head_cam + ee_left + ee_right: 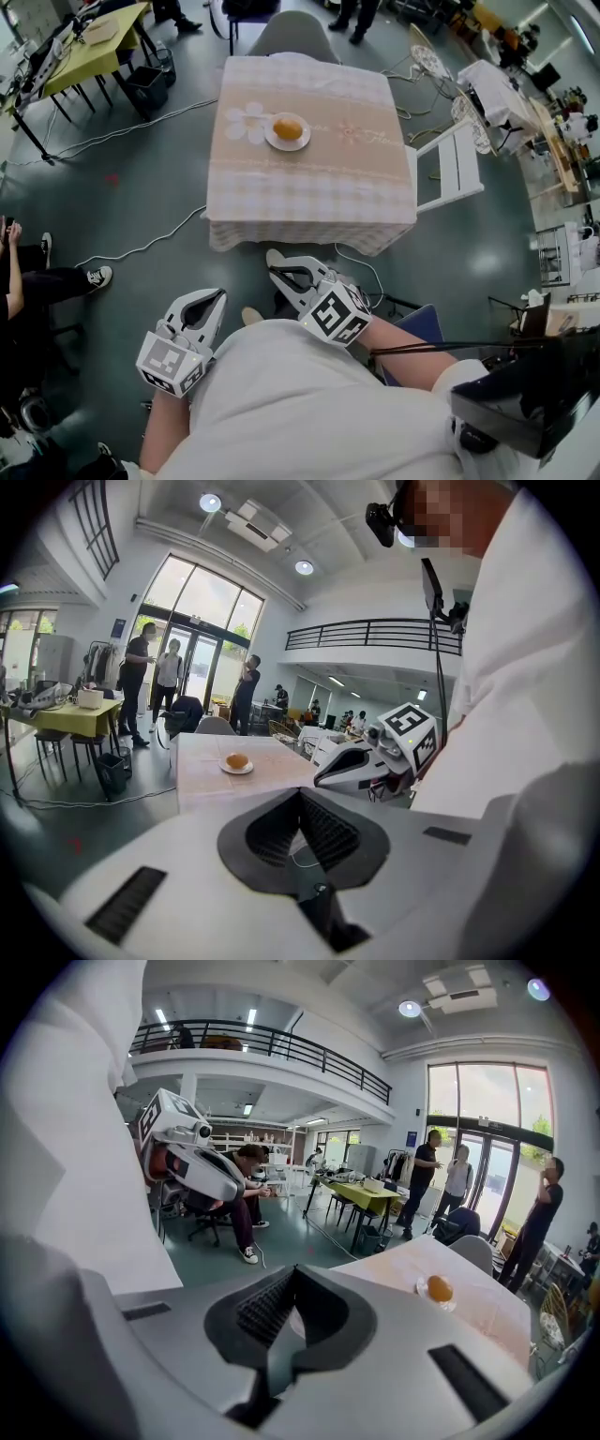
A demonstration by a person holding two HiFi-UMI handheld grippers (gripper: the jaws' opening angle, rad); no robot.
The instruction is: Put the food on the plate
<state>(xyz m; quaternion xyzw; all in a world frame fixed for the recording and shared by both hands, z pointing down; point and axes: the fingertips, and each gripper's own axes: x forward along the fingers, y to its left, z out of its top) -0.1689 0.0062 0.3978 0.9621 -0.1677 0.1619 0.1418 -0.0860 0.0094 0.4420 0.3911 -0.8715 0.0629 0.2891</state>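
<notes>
A round orange-brown piece of food (288, 128) lies on a small white plate (273, 141) in the middle of a table with a beige checked cloth (309, 187). Both grippers are held low against the person's body, well short of the table. My left gripper (218, 294) is shut and empty, and so is my right gripper (274, 273). The left gripper view shows its shut jaws, with the food (236, 759) and the plate (225, 769) far ahead and the right gripper (323, 778) alongside. From the right gripper view the food (439, 1288) sits far off to the right.
A white folding chair (452, 167) stands at the table's right side and a grey chair (291, 36) behind it. Cables (141, 248) run over the floor. A yellow table (98, 42) is far left. A seated person's legs (47, 281) are at the left.
</notes>
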